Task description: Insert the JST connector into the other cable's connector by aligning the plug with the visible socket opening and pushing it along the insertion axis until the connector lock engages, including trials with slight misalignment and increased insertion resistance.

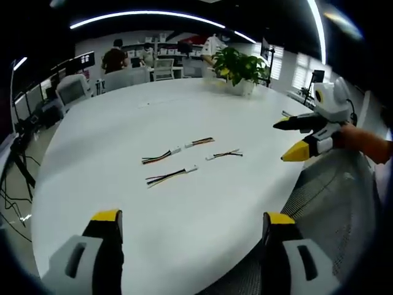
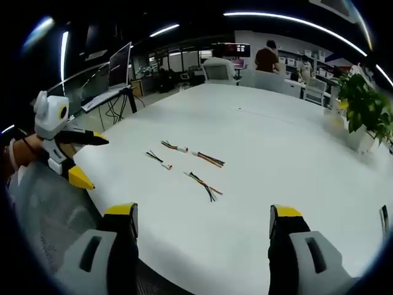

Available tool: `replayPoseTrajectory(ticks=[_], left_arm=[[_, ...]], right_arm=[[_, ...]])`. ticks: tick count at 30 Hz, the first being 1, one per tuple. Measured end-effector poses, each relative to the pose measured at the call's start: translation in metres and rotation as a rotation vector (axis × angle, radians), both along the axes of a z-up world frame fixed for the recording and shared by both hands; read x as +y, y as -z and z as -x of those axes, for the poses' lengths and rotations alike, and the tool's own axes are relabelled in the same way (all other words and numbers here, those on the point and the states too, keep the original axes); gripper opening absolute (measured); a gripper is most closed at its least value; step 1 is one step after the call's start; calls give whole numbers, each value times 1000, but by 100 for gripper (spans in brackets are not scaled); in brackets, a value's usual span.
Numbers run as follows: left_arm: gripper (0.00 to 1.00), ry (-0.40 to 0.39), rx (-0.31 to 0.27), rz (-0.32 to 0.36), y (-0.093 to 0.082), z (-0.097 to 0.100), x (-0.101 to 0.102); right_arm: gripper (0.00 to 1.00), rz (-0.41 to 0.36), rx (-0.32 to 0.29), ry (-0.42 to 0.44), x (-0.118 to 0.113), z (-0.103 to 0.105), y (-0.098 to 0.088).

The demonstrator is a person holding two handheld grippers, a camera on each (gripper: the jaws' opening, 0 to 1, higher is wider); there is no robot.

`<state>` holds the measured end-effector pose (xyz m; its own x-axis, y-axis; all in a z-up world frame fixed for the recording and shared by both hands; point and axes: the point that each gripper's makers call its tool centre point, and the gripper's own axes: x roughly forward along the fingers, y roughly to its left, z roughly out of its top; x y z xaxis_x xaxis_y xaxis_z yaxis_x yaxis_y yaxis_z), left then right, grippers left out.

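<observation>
Several short multi-coloured cables with white JST connectors lie loose on the white table (image 1: pixel 184 104) (image 2: pixel 276 135). In the left gripper view, one cable (image 1: pixel 171 176) is nearest, with others (image 1: pixel 161 157) (image 1: pixel 199 142) (image 1: pixel 224 153) just beyond. In the right gripper view, the nearest cable (image 2: pixel 204 184) lies ahead, with more (image 2: pixel 209 159) (image 2: pixel 174 146) (image 2: pixel 158 159) behind it. My left gripper (image 1: pixel 193 218) (image 2: pixel 95 161) is open, held off the table edge and short of the cables. My right gripper (image 2: pixel 202 212) (image 1: pixel 285 141) is open too, on the opposite side. Neither holds anything.
A potted plant (image 1: pixel 239 64) (image 2: pixel 362 104) stands at the far edge of the table. Office chairs (image 1: pixel 73 89), desks, a monitor (image 2: pixel 120 64) and people (image 1: pixel 115 58) are beyond the table. A grey chair back (image 2: pixel 43 209) is beside the table's near edge.
</observation>
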<state>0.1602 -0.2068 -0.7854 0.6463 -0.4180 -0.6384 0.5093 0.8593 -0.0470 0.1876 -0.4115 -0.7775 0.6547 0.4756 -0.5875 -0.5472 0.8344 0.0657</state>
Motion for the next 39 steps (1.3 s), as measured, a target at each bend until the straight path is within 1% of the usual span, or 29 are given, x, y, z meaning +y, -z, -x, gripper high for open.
replayPoseTrajectory(ticks=[3,5,7,8,10,16,18,20,24,27,30,31,33,34,37,39], left_arm=[[91,-4,-2,-5,0,-1,1],[88,-21,-29,-48,-3,-4,8],[88,-28,-34,-41,-5,-4,8],[88,-34,-43,-25,-8,-5,8],[87,-39,-53,-19,-10,-7,8],[90,-48,-43,-1,-10,-7,8],[91,-49,-32,1,-8,-6,8],[91,-48,-28,0,-8,-5,8],[89,-37,-39,-2,-9,-6,6],[89,-37,-31,-8,-8,-5,6],[89,-40,-33,-13,-8,-6,7],[89,-40,-38,-9,-9,-6,7],[84,-27,-63,-2,-13,-8,6],[82,-28,-67,-2,-14,-8,6],[81,-36,-107,-66,-17,-12,13],[80,-55,-102,-62,-17,-12,15]], right_arm=[[85,4,-2,-2,0,0,0],[83,11,-11,0,-2,-1,-1],[81,9,-18,6,-3,-2,-3],[81,5,-19,10,-3,-3,-4],[83,-2,-13,20,-3,-3,-3],[85,3,-3,18,-3,-2,-1],[85,6,-2,15,-3,-1,-1],[84,6,-5,14,-2,-1,-1],[80,5,-14,11,-2,-2,-4],[78,7,-22,5,-1,-2,-5],[78,9,-13,-4,0,0,-3],[77,10,-11,-8,1,0,-3],[77,13,-11,-11,1,1,-3],[76,14,-12,-13,1,0,-3],[74,10,-15,-7,-1,-1,-4],[73,-11,-3,15,-4,-3,-5]])
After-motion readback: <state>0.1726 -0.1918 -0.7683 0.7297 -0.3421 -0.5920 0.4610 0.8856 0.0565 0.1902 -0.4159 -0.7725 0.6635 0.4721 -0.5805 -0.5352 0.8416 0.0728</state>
